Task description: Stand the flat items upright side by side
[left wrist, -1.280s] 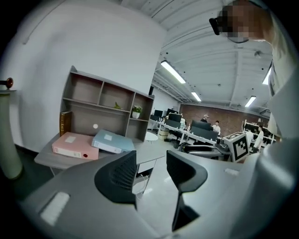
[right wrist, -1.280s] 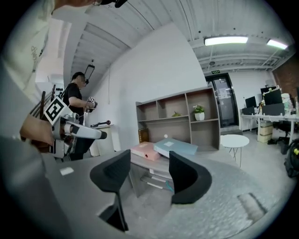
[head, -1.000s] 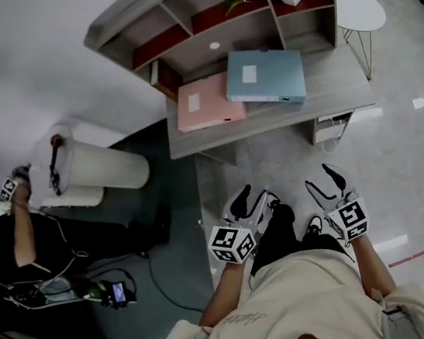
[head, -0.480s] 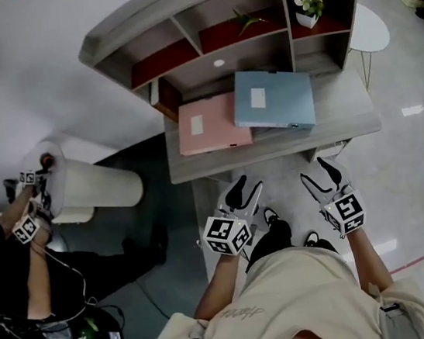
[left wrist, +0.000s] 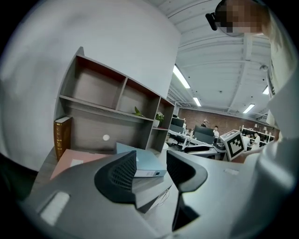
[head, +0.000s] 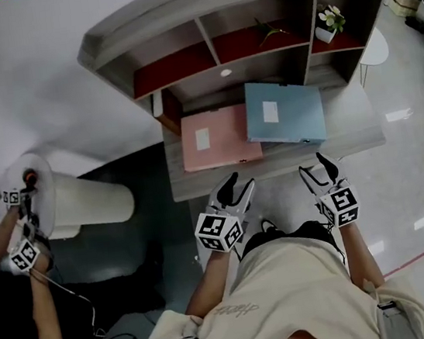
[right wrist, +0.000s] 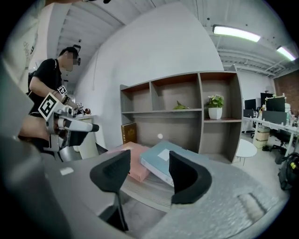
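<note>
A pink flat folder (head: 212, 139) lies on the grey desk (head: 351, 128), and a blue flat folder (head: 285, 111) lies beside it, its left edge resting on the pink one. Both show in the right gripper view, pink folder (right wrist: 134, 158) and blue folder (right wrist: 161, 163). My left gripper (head: 236, 187) hangs open just before the desk's front edge, below the pink folder. My right gripper (head: 319, 168) is open too, below the blue folder. Nothing sits between either pair of jaws. The left gripper view shows the blue folder (left wrist: 147, 164) past its open jaws.
An open shelf unit (head: 207, 24) stands at the back of the desk, holding a dark book (head: 171, 115) at the left and a small potted plant (head: 329, 25) at the right. A white cylinder (head: 75, 196) and another person with grippers (head: 22, 254) are at the left. A white side table (head: 377, 46) stands at the right.
I have stepped closer to the desk; both grippers moved forward to its front edge. The person at the left has shifted their arms.
</note>
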{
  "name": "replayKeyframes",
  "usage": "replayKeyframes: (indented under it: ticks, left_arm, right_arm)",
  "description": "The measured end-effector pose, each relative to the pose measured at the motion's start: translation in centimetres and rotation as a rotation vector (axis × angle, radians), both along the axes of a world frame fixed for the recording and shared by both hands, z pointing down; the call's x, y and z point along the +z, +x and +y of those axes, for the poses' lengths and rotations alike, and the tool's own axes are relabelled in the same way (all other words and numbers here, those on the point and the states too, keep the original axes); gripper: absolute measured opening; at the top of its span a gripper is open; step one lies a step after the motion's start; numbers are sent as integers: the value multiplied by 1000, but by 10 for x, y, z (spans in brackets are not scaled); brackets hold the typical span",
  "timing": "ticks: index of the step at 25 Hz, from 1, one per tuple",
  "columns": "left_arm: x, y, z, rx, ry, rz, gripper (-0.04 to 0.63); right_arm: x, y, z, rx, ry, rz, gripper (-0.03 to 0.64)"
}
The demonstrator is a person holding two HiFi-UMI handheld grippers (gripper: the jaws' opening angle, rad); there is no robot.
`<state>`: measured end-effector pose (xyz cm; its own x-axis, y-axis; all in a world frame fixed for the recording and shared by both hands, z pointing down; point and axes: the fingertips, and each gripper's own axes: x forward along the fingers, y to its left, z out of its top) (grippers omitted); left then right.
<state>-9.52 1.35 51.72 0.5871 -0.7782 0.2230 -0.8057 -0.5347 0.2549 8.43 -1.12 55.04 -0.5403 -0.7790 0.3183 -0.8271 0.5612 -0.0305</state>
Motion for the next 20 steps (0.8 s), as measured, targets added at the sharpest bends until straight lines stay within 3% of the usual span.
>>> replayKeyframes:
  ticks: [11,20]
  left_arm:
    - [20,-25,-26,-62,-83,28,221]
    - [1,-20,-78,-85,-69,-21,219]
  right_arm:
    - [41,-20,-48,-74,-63,220,275]
    - [105,-35,-104,-199,-92,463,282]
